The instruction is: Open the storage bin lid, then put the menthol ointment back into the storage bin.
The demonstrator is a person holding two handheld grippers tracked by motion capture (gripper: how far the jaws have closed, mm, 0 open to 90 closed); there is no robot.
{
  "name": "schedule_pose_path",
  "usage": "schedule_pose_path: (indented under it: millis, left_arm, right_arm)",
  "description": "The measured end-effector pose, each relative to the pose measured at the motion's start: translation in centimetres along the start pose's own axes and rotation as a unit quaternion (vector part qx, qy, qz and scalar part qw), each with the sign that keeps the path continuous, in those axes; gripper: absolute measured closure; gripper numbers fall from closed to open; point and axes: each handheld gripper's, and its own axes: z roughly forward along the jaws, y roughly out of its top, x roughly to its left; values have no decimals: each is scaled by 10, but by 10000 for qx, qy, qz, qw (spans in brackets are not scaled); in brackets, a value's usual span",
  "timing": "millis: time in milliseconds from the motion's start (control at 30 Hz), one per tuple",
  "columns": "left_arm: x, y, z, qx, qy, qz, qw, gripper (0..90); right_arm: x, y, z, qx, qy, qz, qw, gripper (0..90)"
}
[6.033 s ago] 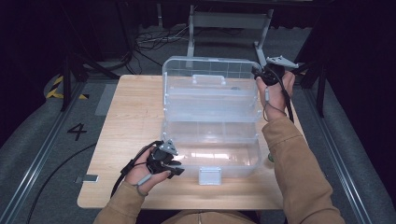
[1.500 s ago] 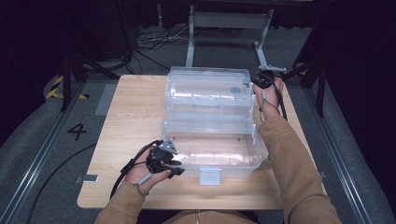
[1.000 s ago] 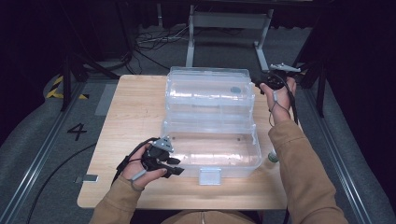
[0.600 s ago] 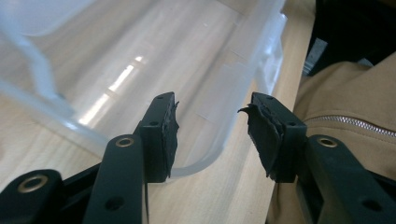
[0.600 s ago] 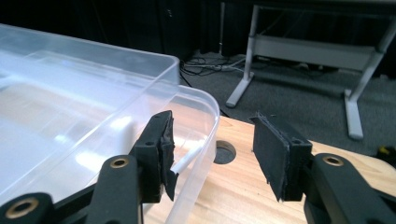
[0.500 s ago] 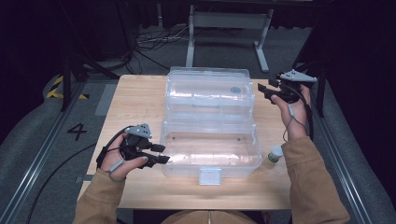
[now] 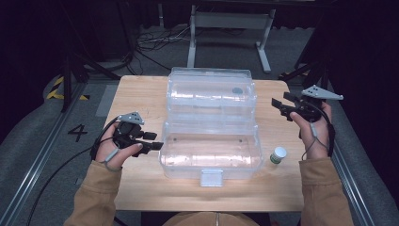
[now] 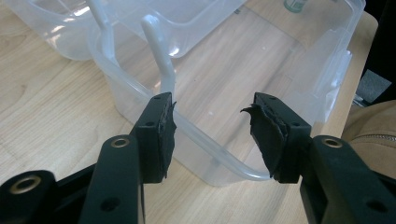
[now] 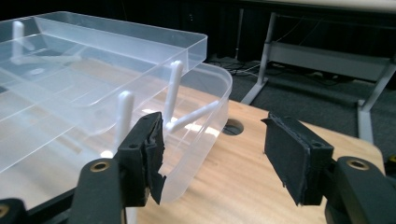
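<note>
2 grippers flank a clear plastic storage box (image 7: 210, 122) that sits in the middle of the wooden table (image 7: 141, 101), its tiered trays fanned open toward the far edge. Left gripper (image 7: 149, 141): jaws parted with nothing between the pads, having just been opening; it hangs just beside the box's near left corner, and in the left gripper view that rounded corner rim (image 8: 219, 156) lies between the jaws without being pressed. Right gripper (image 7: 278, 105): jaws spread wide and empty, also just opened further; it stands apart from the box's right end, level with the rear tray (image 9: 112, 44). A small white-capped bottle (image 7: 278, 155) stands near the front right corner. Judged from its thin, see-through walls, the box is probably light, fairly stiff at rims and corners, flexible on the flat panels, and slippery to pads. Best holds look like the thick rim, the white swing arms (image 9: 173, 95), or the front latch (image 7: 211, 177); pinching thin walls risks cracking.
</note>
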Motion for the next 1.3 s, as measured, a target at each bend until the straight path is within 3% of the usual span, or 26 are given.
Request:
schedule_pose_path:
  millis: [100, 233, 400, 600, 767, 833, 1300]
  left_arm:
    - [3, 0, -4, -55, 64, -62, 9999, 495]
    - [10, -1, -8, -117, 156, -263, 9995, 491]
    - [18, 0, -9, -235, 144, -493, 9984, 492]
    - [21, 4, -6, -252, 164, -556, 9980, 490]
    - [22, 7, -4, -209, 174, -538, 9982, 488]
    - [23, 7, -5, -237, 206, -546, 9980, 488]
    - [24, 5, -7, -203, 320, -600, 9975, 481]
  right_arm:
    - [1, -2, -7, -1, 32, 207, 9998, 352]
    - [3, 0, -18, -95, 119, 204, 9997, 334]
    - [3, -5, -30, -114, 144, 190, 9997, 195]
    - [4, -7, -40, 175, 206, 31, 9996, 226]
    - [3, -9, -50, 605, 500, 25, 9969, 358]
    - [4, -9, -52, 625, 612, 14, 9962, 380]
    - [3, -6, -64, 719, 776, -7, 9944, 428]
